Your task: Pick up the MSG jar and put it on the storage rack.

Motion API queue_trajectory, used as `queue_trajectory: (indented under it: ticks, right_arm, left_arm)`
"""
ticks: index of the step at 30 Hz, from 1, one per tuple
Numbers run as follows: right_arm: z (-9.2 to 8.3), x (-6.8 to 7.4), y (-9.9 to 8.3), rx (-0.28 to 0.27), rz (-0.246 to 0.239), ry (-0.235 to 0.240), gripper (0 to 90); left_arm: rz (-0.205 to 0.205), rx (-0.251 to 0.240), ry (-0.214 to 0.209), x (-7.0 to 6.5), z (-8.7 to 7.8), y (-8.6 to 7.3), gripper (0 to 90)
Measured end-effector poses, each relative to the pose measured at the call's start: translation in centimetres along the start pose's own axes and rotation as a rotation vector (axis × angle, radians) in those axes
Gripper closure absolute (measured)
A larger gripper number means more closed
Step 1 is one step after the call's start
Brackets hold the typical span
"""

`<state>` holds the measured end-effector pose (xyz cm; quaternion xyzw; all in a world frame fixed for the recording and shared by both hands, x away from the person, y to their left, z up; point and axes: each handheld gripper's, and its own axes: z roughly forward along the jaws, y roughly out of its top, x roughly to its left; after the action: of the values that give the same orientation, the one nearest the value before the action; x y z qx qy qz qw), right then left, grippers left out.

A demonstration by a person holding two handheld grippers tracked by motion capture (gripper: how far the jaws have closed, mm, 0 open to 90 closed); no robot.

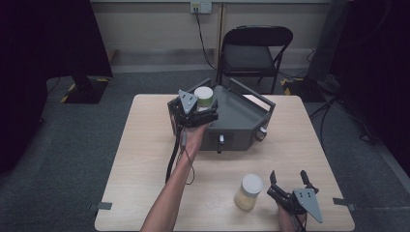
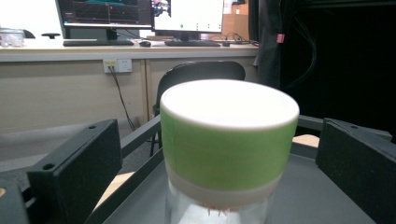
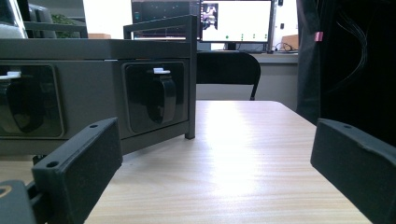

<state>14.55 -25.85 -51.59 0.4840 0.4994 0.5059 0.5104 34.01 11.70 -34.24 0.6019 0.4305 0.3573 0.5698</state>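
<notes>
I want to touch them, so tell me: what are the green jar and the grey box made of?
The green jar looks like clear glass or plastic below, since you can see through its body. Its green band and white top look like smooth matte plastic, though that is a guess. The grey box looks like painted metal, with thin straight walls and a dull, even coat, but hard plastic is possible.

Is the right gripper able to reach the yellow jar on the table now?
Probably yes: the right gripper stands open beside the yellow jar, with only bare table between them.
</notes>
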Motion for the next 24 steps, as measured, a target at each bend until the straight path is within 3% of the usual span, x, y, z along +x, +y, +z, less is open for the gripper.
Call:
queue_trajectory:
  ticks: [8, 11, 16, 21, 24]
  right_arm:
    - [0.0, 0.0, 0.0, 0.001, 0.0, -0.002, 0.6]
    - [0.0, 0.1, 0.0, 0.001, -0.002, -0.002, 0.6]
    - [0.0, 0.1, 0.0, 0.002, 0.0, -0.006, 0.6]
    - [0.0, 0.1, 0.0, 0.002, 0.0, -0.006, 0.6]
    - [0.0, 0.1, 0.0, 0.002, 0.0, -0.006, 0.6]
  left_arm:
    - [0.006, -0.024, 0.008, -0.3, -1.2, -0.8, 0.0]
    - [0.031, -0.037, 0.005, -0.3, -2.0, -1.0, 0.0]
    - [0.016, -0.057, 0.004, -0.4, -2.9, -1.6, 0.0]
    - [0.05, -0.085, 0.014, -0.6, -4.5, -2.5, 0.0]
    - [0.045, -0.095, 0.011, -0.5, -5.1, -2.9, 0.0]
